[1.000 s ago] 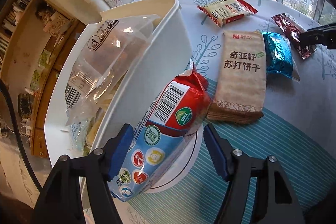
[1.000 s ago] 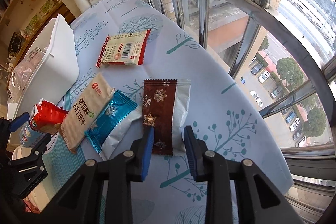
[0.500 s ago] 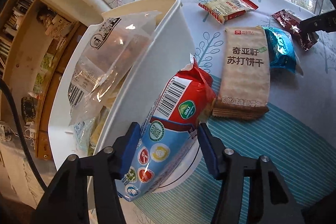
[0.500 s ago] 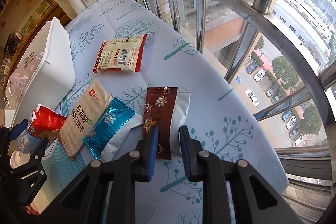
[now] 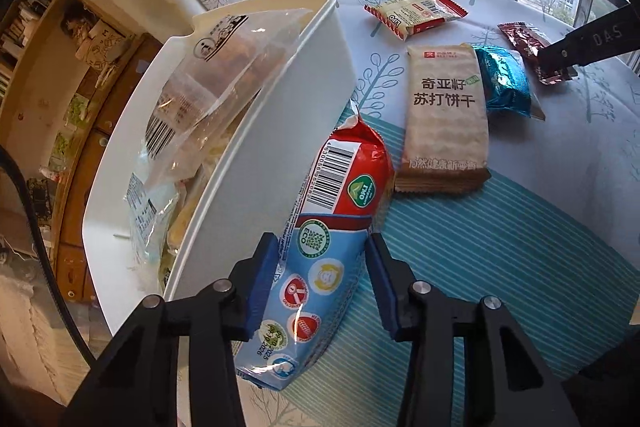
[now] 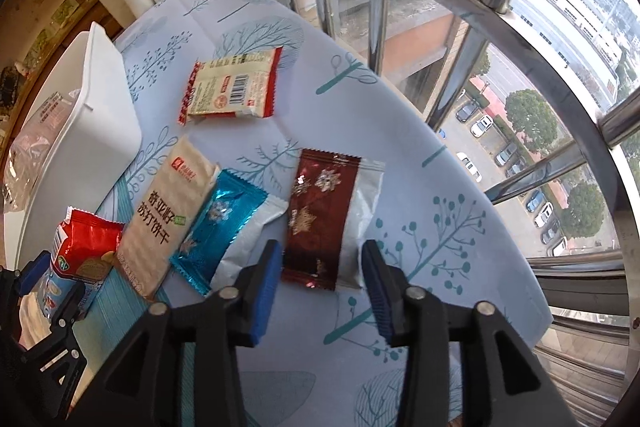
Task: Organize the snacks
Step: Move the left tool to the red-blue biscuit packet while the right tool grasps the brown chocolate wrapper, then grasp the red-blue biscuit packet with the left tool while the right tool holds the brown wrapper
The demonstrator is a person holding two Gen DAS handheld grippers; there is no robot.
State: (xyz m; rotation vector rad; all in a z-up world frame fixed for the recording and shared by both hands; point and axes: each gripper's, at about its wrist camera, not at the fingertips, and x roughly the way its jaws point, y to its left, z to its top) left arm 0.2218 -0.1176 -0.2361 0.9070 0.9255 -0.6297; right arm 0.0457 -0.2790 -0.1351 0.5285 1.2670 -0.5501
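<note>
My left gripper (image 5: 320, 267) is shut on a red and blue biscuit pack (image 5: 320, 239) that leans against the outer wall of the white bin (image 5: 280, 115). The bin holds clear bagged snacks (image 5: 208, 75). My right gripper (image 6: 318, 267) is open, its pads on either side of the near end of a maroon snack packet (image 6: 320, 215) lying flat on the table. The maroon packet also shows in the left wrist view (image 5: 528, 47). A beige cracker pack (image 6: 164, 207), a blue foil packet (image 6: 220, 219) and a cream and red packet (image 6: 232, 87) lie on the table.
The tablecloth (image 6: 400, 167) ends at a curved edge close to the window railing (image 6: 480, 27) on the right. A teal striped patch (image 5: 500, 247) lies under my left gripper. Wooden shelves (image 5: 60, 67) stand behind the bin.
My left gripper has closed onto the red and blue pack. My right gripper was nearly shut at the maroon packet and has opened wide, a little farther back.
</note>
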